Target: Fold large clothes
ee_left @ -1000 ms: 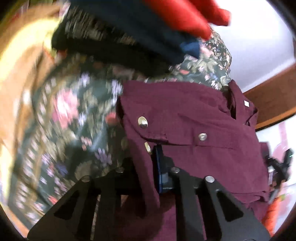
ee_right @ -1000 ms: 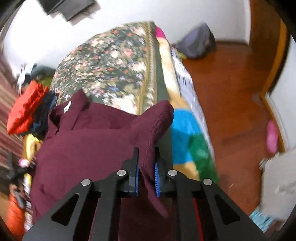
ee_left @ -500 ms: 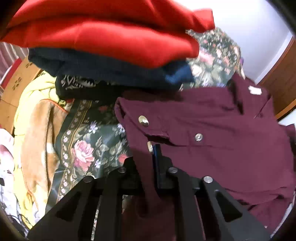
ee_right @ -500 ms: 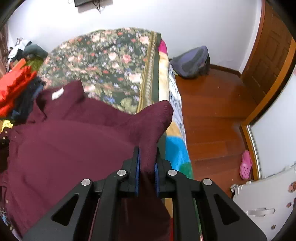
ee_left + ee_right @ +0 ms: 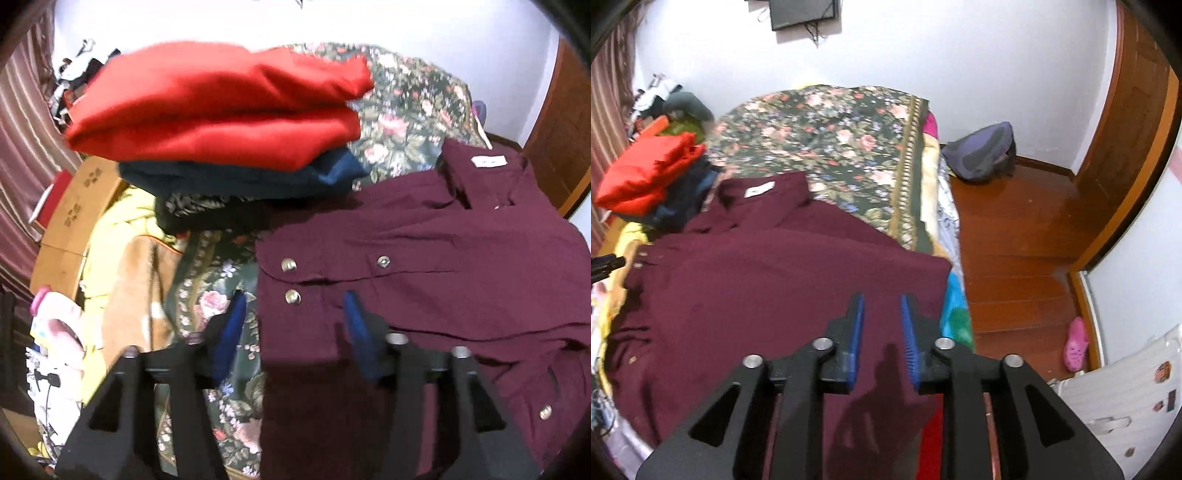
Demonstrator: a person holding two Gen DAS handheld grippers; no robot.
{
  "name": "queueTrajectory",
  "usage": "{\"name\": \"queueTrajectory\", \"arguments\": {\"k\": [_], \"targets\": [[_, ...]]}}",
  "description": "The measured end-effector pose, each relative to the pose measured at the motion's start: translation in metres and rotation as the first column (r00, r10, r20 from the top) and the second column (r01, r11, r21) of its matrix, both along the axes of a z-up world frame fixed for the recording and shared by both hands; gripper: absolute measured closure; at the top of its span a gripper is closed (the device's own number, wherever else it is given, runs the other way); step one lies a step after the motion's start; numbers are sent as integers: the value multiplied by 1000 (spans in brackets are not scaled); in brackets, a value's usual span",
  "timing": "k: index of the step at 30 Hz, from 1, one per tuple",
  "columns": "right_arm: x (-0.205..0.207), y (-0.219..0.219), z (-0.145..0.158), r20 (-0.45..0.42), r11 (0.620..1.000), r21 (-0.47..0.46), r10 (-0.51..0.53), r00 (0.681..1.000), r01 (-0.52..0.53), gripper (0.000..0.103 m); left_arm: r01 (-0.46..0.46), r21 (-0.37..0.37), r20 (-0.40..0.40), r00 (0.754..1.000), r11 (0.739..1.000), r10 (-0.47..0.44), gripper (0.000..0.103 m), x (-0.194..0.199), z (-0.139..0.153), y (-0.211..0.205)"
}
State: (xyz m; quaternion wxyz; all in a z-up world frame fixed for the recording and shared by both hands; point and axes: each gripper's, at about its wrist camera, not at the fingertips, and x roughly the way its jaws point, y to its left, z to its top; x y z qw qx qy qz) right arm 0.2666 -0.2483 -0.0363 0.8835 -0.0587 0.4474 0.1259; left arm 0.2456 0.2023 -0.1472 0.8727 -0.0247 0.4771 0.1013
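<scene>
1. On the floral bedspread (image 5: 827, 136) lies the maroon button-up shirt (image 5: 768, 288), spread flat, collar toward the wall.
2. My left gripper (image 5: 293, 325) is spread wide over its snap-buttoned edge, gripping nothing.
3. My right gripper (image 5: 882, 325) gapes above its other side, empty.
4. Beside the collar sits a stack of folded clothes topped by a red garment (image 5: 221, 110).

Your left gripper (image 5: 295, 325) points toward 12 o'clock, jaws spread wide; your right gripper (image 5: 882, 325) likewise, jaws parted.
</scene>
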Motion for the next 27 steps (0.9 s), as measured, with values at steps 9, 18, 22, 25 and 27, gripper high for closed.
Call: {"name": "queueTrajectory", "arguments": {"k": [9, 18, 22, 25, 27], "targets": [[-58, 7, -2, -22, 999, 42, 21, 1000, -20, 48, 3, -36, 22, 1000, 999, -2, 32, -55, 20, -4], [-111, -18, -15, -55, 997, 59, -38, 998, 41, 47, -2, -106, -85, 996, 994, -7, 32, -115, -16, -11], [-127, -28, -30, -104, 992, 78, -95, 990, 103, 47, -37, -152, -116, 993, 988, 19, 32, -140, -31, -7], [-138, -37, -46, -152, 975, 165, -124, 981, 148, 47, -69, -197, -146, 989, 978, 40, 32, -155, -43, -5], [-142, -41, -58, -198, 961, 202, -148, 969, 188, 47, -86, -227, -157, 986, 970, 50, 32, -162, -52, -5]]}}
